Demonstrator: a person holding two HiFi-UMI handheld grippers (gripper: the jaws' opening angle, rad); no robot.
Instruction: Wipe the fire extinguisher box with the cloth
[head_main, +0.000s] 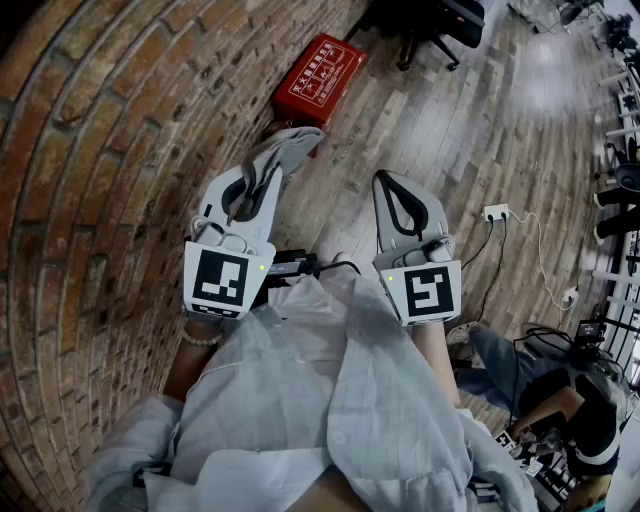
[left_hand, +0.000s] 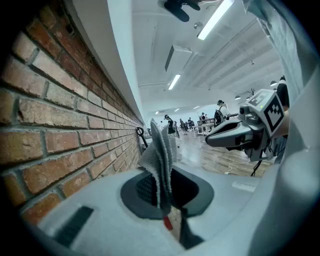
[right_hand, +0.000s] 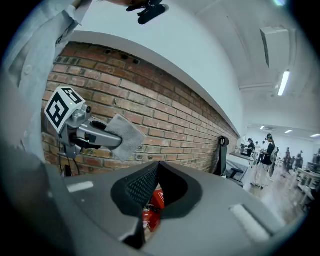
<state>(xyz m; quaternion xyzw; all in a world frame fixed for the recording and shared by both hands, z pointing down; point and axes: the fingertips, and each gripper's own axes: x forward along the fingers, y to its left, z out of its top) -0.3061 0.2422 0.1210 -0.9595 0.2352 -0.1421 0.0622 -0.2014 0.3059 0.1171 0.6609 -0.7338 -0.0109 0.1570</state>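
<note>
The red fire extinguisher box (head_main: 318, 78) lies on the wooden floor against the brick wall, ahead of both grippers. A sliver of the box (right_hand: 152, 205) shows red through the right gripper's jaw gap. My left gripper (head_main: 266, 168) is shut on a grey cloth (head_main: 290, 150), which stands folded upright between its jaws in the left gripper view (left_hand: 161, 155). The right gripper (head_main: 386, 180) sits level with it to the right, jaws together and holding nothing. In the right gripper view the left gripper (right_hand: 85, 131) and the cloth (right_hand: 125, 136) are in front of the wall.
The brick wall (head_main: 100, 150) runs along the left. An office chair (head_main: 440, 25) stands beyond the box. A white power strip (head_main: 496, 212) with cables lies to the right, and a black device (head_main: 295, 265) lies on the floor near me. A seated person (head_main: 560, 420) is at lower right.
</note>
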